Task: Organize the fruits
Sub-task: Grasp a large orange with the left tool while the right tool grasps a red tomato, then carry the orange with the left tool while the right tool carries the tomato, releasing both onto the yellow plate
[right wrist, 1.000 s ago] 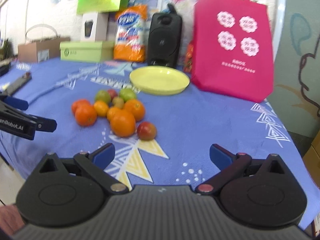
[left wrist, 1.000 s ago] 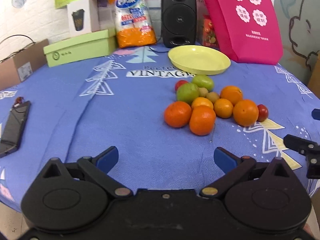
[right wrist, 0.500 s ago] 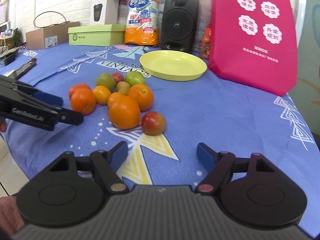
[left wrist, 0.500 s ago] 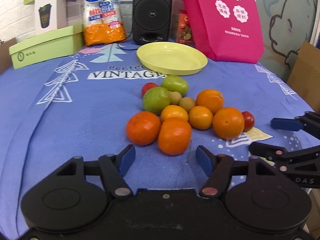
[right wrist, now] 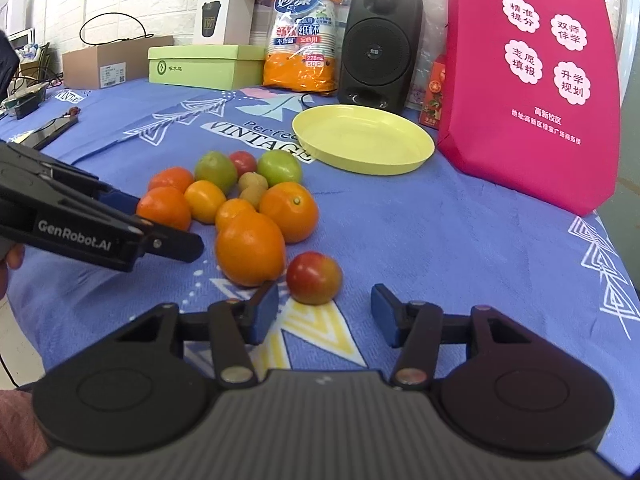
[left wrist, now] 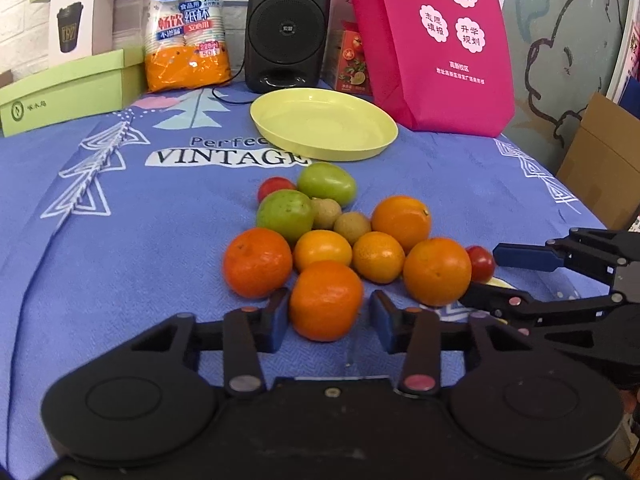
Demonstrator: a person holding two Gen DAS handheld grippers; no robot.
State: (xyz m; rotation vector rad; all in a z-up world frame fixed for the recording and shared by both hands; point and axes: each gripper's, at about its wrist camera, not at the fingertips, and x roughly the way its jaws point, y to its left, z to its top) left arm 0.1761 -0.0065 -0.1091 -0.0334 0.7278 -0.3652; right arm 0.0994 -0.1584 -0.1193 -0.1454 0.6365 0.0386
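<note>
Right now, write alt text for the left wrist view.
The open left gripper straddles the nearest orange in a fruit cluster on a blue tablecloth. An empty yellow plate sits behind; the right gripper reaches in.

Left tool [left wrist: 329, 322] low over a blue cloth-covered surface [left wrist: 120, 240], jaws apart w/ the nearest orange [left wrist: 326, 300] between the blue pads; contact can't be told. Behind it, a tight fruit cluster: more oranges, two green fruits [left wrist: 326, 184], small brown ones, red tomatoes. Right tool [left wrist: 498, 276] comes in from the right edge, jaws apart around a small red tomato [left wrist: 480, 263]. Empty yellow plate [left wrist: 324, 148] sits beyond the fruit. At back: black speaker [left wrist: 288, 26], pink bag [left wrist: 432, 40], green box [left wrist: 64, 92].
</note>
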